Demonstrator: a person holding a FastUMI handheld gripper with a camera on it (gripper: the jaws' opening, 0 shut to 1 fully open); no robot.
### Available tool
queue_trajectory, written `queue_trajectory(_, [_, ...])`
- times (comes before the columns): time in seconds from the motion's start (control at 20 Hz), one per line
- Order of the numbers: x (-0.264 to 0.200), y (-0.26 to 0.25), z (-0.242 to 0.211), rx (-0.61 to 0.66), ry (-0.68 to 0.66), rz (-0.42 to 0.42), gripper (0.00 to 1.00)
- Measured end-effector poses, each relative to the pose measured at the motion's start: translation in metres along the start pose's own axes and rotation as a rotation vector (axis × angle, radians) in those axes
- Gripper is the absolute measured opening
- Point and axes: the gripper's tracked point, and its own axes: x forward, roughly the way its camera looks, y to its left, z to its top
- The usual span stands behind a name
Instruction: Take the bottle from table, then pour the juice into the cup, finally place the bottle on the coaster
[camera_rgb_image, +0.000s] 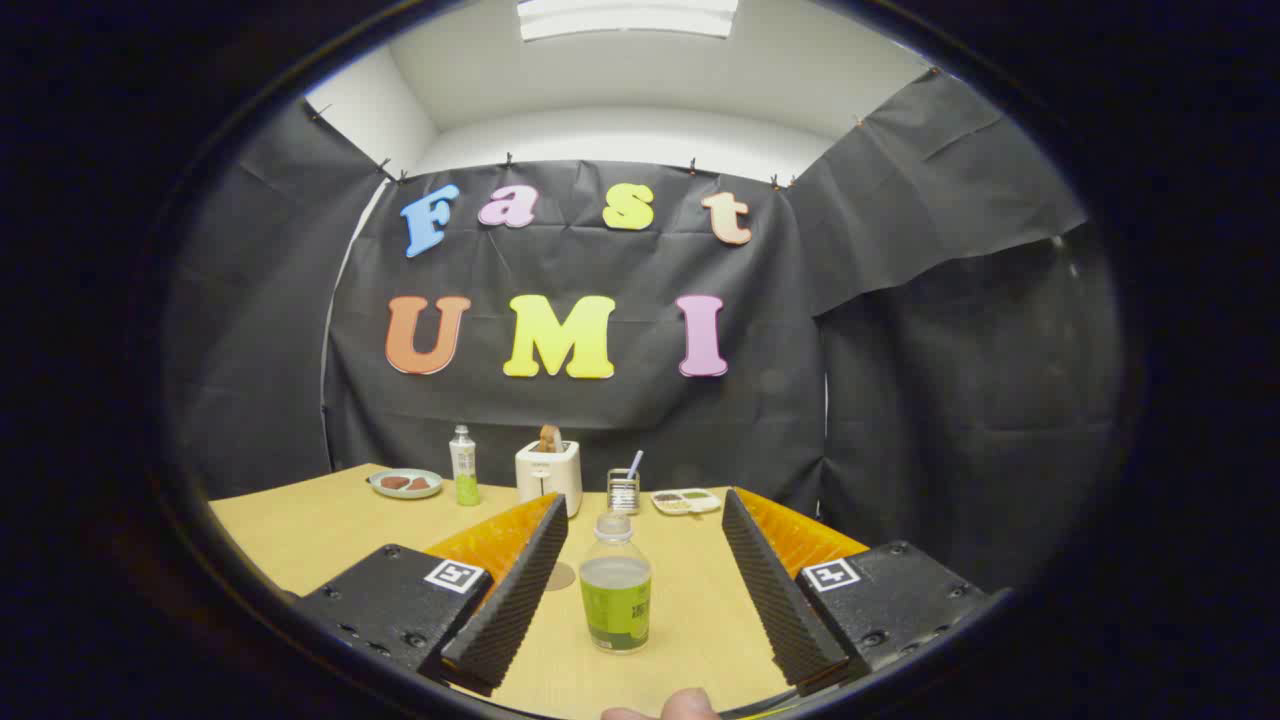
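Round tan coaster (561, 576) on the wooden table: mostly hidden behind the left black ribbed finger (510, 600); only a sliver showed at that finger's edge. Clear glass cup with a straw (624, 490) stood beyond the clear plastic juice bottle with the green label (616, 585); its lower part was blocked by the bottle's cap. Bottle label print too small to make out. Contents of the pale green plate (405, 483) were brown lumps, kind not determinable. Small white compartment tray (686, 501): contents too small to tell. A fingertip (688, 705) at the near edge was cut off; the rest of the hand lay out of frame. Both gripper bodies were clipped at the lower rim.
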Motion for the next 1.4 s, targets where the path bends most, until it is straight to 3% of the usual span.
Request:
queue_trajectory(1.0, [0.002, 0.000, -0.005, -0.028, 0.004, -0.016, 1.00])
queue_trajectory(1.4, [0.014, 0.006, -0.036, 0.048, 0.077, 0.058, 1.00])
